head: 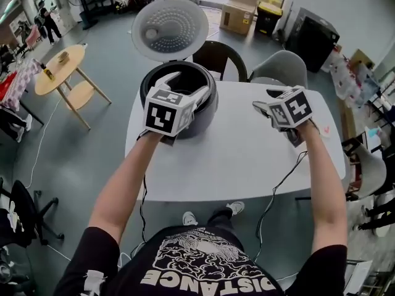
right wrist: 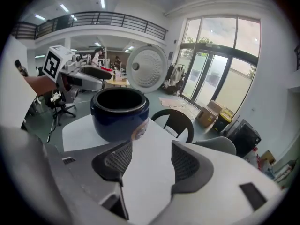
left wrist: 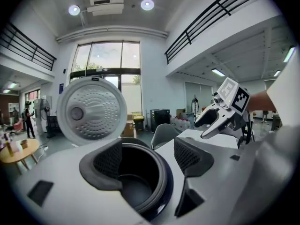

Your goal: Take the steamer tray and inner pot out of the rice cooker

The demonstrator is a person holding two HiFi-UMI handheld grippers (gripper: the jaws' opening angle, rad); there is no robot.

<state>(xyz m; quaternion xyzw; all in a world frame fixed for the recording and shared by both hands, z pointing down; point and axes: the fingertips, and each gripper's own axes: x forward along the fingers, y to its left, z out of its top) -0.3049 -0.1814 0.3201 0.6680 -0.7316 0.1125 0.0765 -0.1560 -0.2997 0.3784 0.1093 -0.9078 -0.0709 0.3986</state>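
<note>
The rice cooker (head: 200, 113) stands on the far left part of the white table (head: 234, 165). It is a squat round body, dark blue and glossy, with a small label low on its side. Its lid (head: 170, 28) is swung fully up behind it and shows a pale, dimpled inner face with a round knob off centre. The mouth is a dark, smooth-walled well with a paler ring at the rim. From here I can't tell the inner pot apart from the housing, and I can't make out a tray in the shadow.

Both of the person's arms are stretched forward over the table, forearms bare. The left gripper (head: 185, 85) hangs above the near edge of the cooker's mouth, clear of the rim, aimed almost level towards the lid. Its jaws stand wide apart with nothing pinched between them, and the open well shows past the gap. The right gripper (head: 265, 100) is held well to the right of the cooker, over bare tabletop, tilted downward. Its jaws are also spread wide and grip nothing, with only the white table surface between the pads.
</note>
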